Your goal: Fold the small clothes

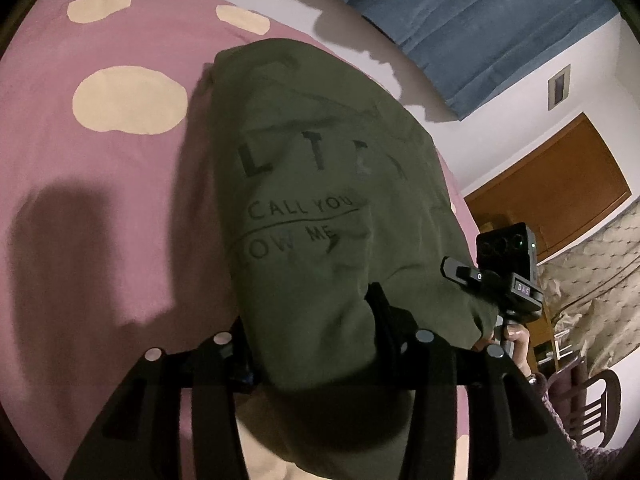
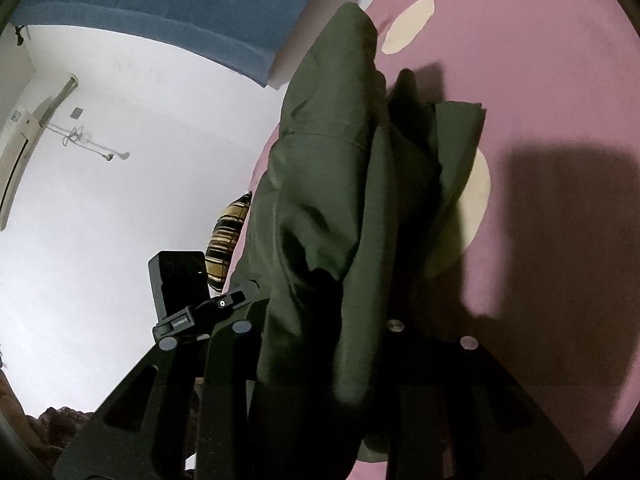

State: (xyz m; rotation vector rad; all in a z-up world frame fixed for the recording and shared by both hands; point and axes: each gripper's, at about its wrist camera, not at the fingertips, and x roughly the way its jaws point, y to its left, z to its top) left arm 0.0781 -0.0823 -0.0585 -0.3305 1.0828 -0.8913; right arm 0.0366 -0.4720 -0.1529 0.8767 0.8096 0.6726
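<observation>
One olive green T-shirt (image 1: 316,208) was held at its near edge by two grippers. The left gripper (image 1: 312,344) was clamped on a bunched fold, and the right gripper (image 2: 320,344) was likewise clamped on gathered cloth. From both, the garment's long axis ran away toward the far side, draped over one pink bedspread (image 1: 100,200) with cream spots. Neither hand was judged nearer. One blue curtain (image 1: 480,20) hung beyond.
</observation>
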